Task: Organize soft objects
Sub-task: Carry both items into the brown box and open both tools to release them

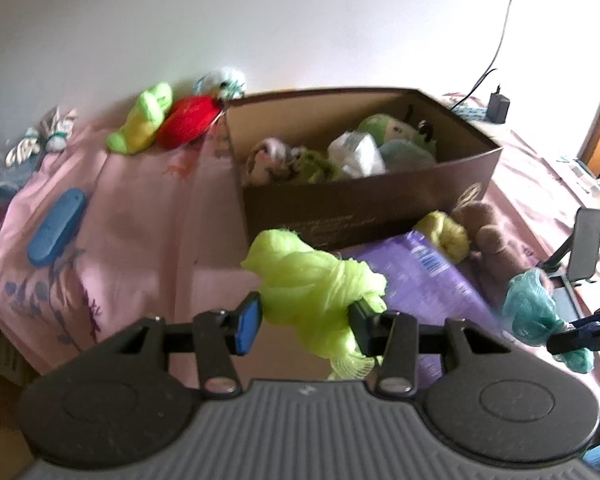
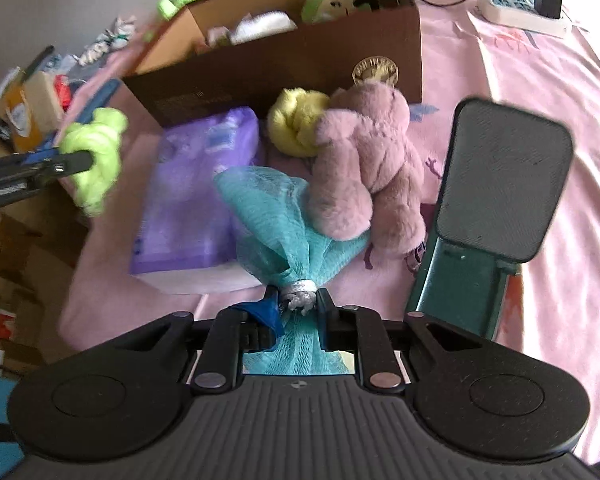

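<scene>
Left fingers [image 1: 305, 322] clamp the lime loofah [image 1: 312, 276], right fingers [image 2: 298, 306] the teal loofah [image 2: 276, 216], near the box [image 1: 364, 204] rim.

A lime-green mesh puff [image 1: 312, 276] sits pinched in the left claw [image 1: 306, 316], raised in front of the brown cardboard box [image 1: 364, 208]. A teal mesh puff [image 2: 284, 232] is clamped at its tied neck by the right claw [image 2: 298, 304], touching a pinkish plush bear [image 2: 364, 168].
</scene>
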### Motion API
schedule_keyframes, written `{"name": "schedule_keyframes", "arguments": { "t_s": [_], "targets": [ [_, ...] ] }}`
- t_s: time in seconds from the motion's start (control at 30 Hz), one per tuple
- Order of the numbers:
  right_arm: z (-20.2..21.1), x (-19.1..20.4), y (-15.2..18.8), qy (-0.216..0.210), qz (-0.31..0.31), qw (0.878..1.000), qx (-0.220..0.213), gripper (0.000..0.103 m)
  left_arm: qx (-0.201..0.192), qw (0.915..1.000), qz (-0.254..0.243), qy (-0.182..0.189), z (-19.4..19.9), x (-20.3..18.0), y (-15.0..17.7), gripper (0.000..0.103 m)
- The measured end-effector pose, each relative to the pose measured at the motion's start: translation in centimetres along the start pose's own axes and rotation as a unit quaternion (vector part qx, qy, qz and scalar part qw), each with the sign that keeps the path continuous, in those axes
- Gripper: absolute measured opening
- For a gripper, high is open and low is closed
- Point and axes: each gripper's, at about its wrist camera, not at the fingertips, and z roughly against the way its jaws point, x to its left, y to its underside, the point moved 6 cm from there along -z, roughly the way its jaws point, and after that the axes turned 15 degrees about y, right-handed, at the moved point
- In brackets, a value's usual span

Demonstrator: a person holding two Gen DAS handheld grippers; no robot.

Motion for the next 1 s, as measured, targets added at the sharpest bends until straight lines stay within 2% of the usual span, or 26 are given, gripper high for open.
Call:
{"name": "schedule_keyframes", "arguments": {
  "t_s": [0.23, 0.37, 0.47, 0.63, 0.73, 0.83, 1.0],
  "targets": [
    [4.9, -0.2, -4.1, -0.028, -0.007, 0.999, -0.036, 0.000, -0.019, 0.9987, -0.042, 0.021, 0.8, -1.8, -3.9, 0.047],
    [7.9, -0.4, -8.2, -0.030, 0.007, 0.997, -0.077, 0.000, -0.039, 0.9958, -0.076, 0.033, 1.6, -2.7, -7.1, 0.047],
    [9.7, -0.1, -11.8, -0.030, 0.020, 0.994, -0.106, 0.000, -0.056, 0.9925, -0.106, 0.021, 1.9, -3.1, -9.7, 0.047],
    [11.3, 0.4, -17.9, -0.009, 0.045, 0.985, -0.169, 0.000, -0.076, 0.9894, -0.123, 0.009, 1.5, -2.5, -13.6, 0.047],
    [10.1, 0.4, -20.4, -0.002, 0.043, 0.980, -0.193, 0.000, -0.080, 0.9898, -0.118, 0.004, 0.2, -1.6, -15.0, 0.047],
    [7.1, 0.7, -22.0, 0.000, 0.030, 0.979, -0.201, 0.000, -0.080, 0.9906, -0.111, -0.010, -1.8, -0.4, -15.7, 0.048],
    [1.9, 0.7, -23.4, -0.012, 0.008, 0.983, -0.182, 0.000, -0.057, 0.9954, -0.076, -0.015, -6.1, 2.0, -15.9, 0.048]
  ]
}}
